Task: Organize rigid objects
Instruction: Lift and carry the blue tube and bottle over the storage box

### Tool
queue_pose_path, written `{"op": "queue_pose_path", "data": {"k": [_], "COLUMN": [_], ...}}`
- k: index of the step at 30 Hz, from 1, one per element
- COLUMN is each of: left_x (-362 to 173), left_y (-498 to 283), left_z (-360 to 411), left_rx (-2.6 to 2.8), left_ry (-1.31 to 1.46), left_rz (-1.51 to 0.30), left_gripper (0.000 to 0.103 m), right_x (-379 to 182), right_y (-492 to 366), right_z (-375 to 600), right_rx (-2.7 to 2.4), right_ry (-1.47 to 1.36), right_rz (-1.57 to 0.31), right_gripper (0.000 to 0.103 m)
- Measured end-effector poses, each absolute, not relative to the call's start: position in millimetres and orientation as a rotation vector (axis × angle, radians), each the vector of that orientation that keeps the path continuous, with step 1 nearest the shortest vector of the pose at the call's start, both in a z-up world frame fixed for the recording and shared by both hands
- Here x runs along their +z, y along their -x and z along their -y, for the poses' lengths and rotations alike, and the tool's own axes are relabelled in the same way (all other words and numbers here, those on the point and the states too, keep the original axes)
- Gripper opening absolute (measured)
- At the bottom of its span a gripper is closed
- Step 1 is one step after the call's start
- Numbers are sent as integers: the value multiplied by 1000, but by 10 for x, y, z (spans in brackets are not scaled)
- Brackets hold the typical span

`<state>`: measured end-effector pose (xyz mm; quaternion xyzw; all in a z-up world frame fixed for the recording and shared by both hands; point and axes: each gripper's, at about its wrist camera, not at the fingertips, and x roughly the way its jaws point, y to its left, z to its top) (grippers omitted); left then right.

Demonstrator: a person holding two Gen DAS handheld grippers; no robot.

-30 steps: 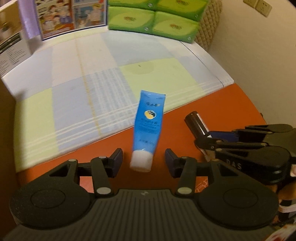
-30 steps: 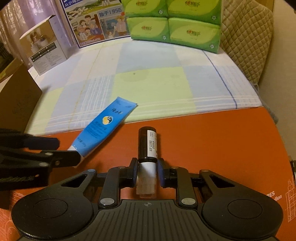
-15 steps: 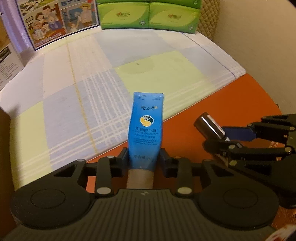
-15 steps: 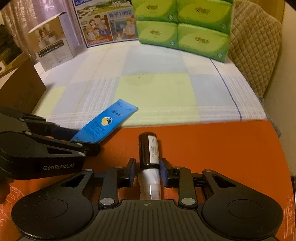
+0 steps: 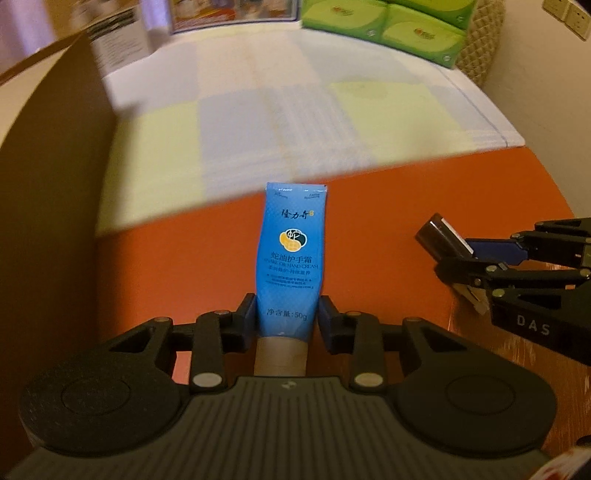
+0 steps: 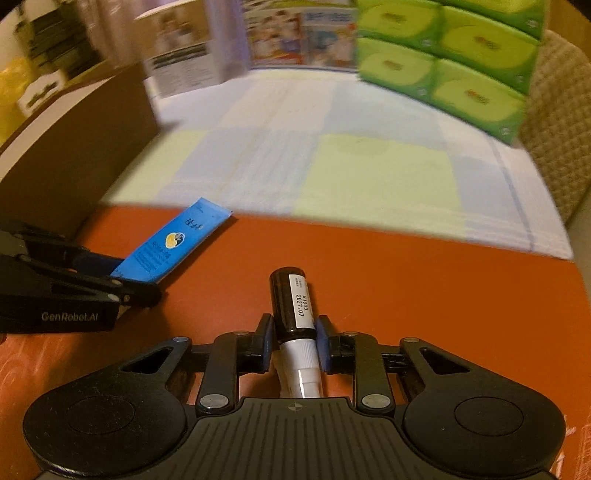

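Blue flat-crimped hand-cream tube (image 5: pixel 290 258) sits clamped in left tool (image 5: pixel 286 314) above smooth orange counter (image 5: pixel 388 206); cap half hidden. Right tool (image 6: pixel 293 345), jaws closing, grips cylindrical dark vial (image 6: pixel 291 302); background blurred.

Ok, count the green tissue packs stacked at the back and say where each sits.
4 in the right wrist view, stacked two by two at the cloth's far right: upper-left pack, upper-right pack, lower-left pack, lower-right pack. The frame edge crops the stack, so more may be hidden.
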<state>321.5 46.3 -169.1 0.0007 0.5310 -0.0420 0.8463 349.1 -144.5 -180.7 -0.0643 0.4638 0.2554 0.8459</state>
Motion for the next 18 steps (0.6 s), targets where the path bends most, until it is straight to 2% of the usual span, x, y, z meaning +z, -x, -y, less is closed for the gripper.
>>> {"op": "queue_pose_path", "data": {"k": [7, 18], "left_x": [-1641, -1639], "left_y": [-2775, -2854], "left_z": [-626, -540], "left_rx": [-42, -19], "left_ry": [44, 19], "left_rz": [-1148, -1137], "left_gripper": [30, 32], "right_x": [-1817, -1826], "right_y": [-3185, -3172], "right_z": [1347, 1267], "right_rx": [610, 603], "right_ry": [146, 214], "right_rz": [-995, -956], "right_gripper": [21, 22]}}
